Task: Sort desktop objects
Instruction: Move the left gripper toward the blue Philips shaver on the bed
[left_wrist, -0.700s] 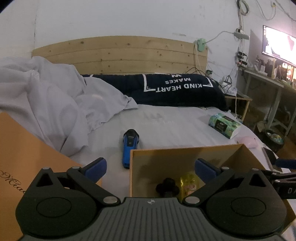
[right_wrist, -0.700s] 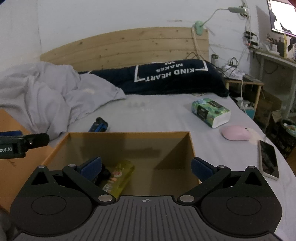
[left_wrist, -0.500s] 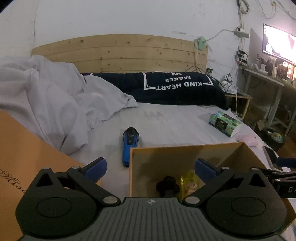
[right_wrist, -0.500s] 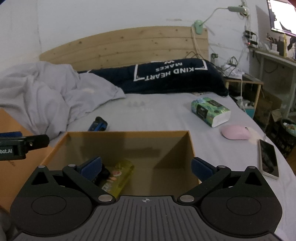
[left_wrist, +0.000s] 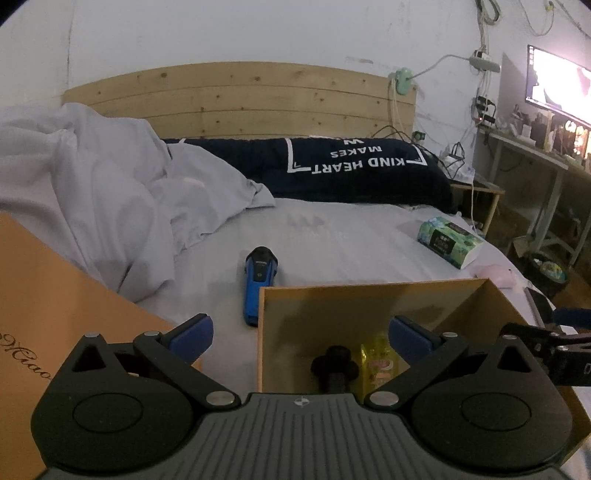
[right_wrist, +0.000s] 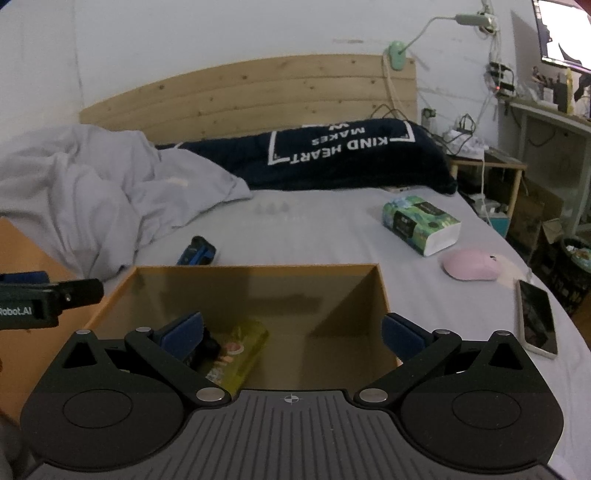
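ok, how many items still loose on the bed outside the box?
4. Blue shaver by the box's far-left corner; tissue pack far right; pink mouse nearer; phone at the right edge. The crumpled duvet may hide more.

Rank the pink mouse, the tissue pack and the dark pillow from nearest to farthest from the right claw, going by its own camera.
1. Pink mouse, on the sheet to the right of the right claw.
2. Tissue pack, farther back on the right.
3. Dark pillow, against the headboard.
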